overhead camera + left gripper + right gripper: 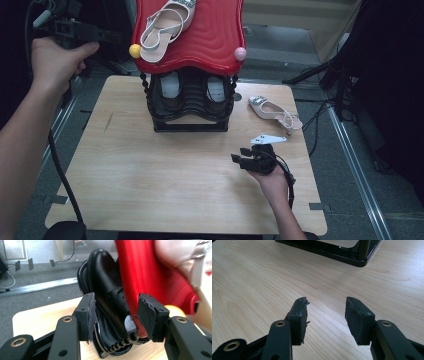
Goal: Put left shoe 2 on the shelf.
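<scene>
On the far right of the wooden table [150,175], just right of the shoe rack [190,107], lies a pale slingback sandal [275,112] with a jewelled toe; its mate [162,27] rests on the rack's red top shelf [210,40]. Such a sandal is probably light, with a stiff sole and a thin, floppy heel strap, so the sole edge or mid-body looks the safer hold. The right gripper [325,315] hovers low over bare table on the near side, jaws apart and empty. The left gripper [116,315], jaws apart and empty too, is held high at the far left beside the shelf, facing the black shoes [107,290] stored beneath. The rack's corner post [363,250] stands between the right gripper and the sandal.
</scene>
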Action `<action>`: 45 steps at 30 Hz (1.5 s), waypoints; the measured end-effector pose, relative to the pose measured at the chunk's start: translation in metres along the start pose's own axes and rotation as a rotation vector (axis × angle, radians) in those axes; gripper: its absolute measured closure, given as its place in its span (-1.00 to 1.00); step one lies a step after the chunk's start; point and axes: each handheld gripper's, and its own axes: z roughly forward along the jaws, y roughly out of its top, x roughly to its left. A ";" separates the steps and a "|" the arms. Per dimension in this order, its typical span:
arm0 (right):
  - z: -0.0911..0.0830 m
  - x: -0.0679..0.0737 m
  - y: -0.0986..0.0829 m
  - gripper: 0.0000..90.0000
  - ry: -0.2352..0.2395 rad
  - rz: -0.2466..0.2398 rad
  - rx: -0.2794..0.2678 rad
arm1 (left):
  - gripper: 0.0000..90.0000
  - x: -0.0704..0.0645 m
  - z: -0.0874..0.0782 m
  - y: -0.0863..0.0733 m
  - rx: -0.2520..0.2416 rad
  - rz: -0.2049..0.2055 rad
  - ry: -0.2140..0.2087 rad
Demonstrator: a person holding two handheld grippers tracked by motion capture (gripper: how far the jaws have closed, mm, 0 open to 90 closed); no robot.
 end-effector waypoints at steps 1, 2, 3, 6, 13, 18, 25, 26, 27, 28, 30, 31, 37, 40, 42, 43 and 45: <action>0.000 0.000 0.000 0.19 0.000 -0.001 -0.001 | 0.10 0.002 0.001 -0.003 0.004 0.005 0.002; 0.000 0.000 0.000 0.19 0.000 0.003 0.000 | 0.10 0.003 0.003 -0.006 0.002 0.005 0.005; -0.001 0.000 0.000 0.19 -0.001 0.004 0.000 | 0.10 0.005 0.005 -0.009 0.005 0.000 0.002; -0.001 0.000 0.000 0.19 -0.002 0.002 0.000 | 0.10 0.010 0.008 -0.017 0.014 0.002 -0.005; -0.003 -0.003 0.001 0.19 -0.007 -0.004 -0.009 | 0.12 0.021 0.018 -0.040 0.020 -0.009 -0.009; -0.006 -0.006 0.002 0.19 -0.015 0.012 -0.019 | 0.12 0.027 0.026 -0.056 0.030 -0.013 -0.023; -0.008 -0.010 0.002 0.20 -0.024 0.015 -0.023 | 0.11 0.029 0.037 -0.078 0.037 -0.033 -0.030; -0.008 -0.010 0.002 0.20 -0.025 0.017 -0.023 | 0.11 0.030 0.038 -0.082 0.037 -0.035 -0.038; -0.008 -0.010 0.003 0.20 -0.025 0.019 -0.023 | 0.12 0.030 0.040 -0.086 0.039 -0.031 -0.039; -0.008 -0.010 0.003 0.21 -0.026 0.018 -0.022 | 0.12 0.031 0.042 -0.090 0.041 -0.035 -0.043; -0.008 -0.011 0.003 0.21 -0.028 0.016 -0.024 | 0.12 0.032 0.047 -0.098 0.052 -0.038 -0.038; -0.008 -0.011 0.003 0.22 -0.031 0.017 -0.024 | 0.12 0.032 0.049 -0.102 0.052 -0.043 -0.041; -0.009 -0.012 0.002 0.25 -0.030 0.012 -0.021 | 0.12 0.033 0.059 -0.123 0.075 -0.047 -0.038; -0.009 -0.013 0.002 0.26 -0.029 0.009 -0.025 | 0.11 0.032 0.063 -0.132 0.091 -0.031 -0.037; -0.010 -0.014 0.001 0.26 -0.030 0.013 -0.024 | 0.11 0.032 0.065 -0.139 0.088 -0.032 -0.034; -0.010 -0.014 0.001 0.26 -0.030 0.014 -0.024 | 0.11 0.031 0.066 -0.142 0.092 -0.030 -0.038; -0.010 -0.014 0.001 0.27 -0.032 0.016 -0.026 | 0.11 0.030 0.068 -0.148 0.098 -0.023 -0.039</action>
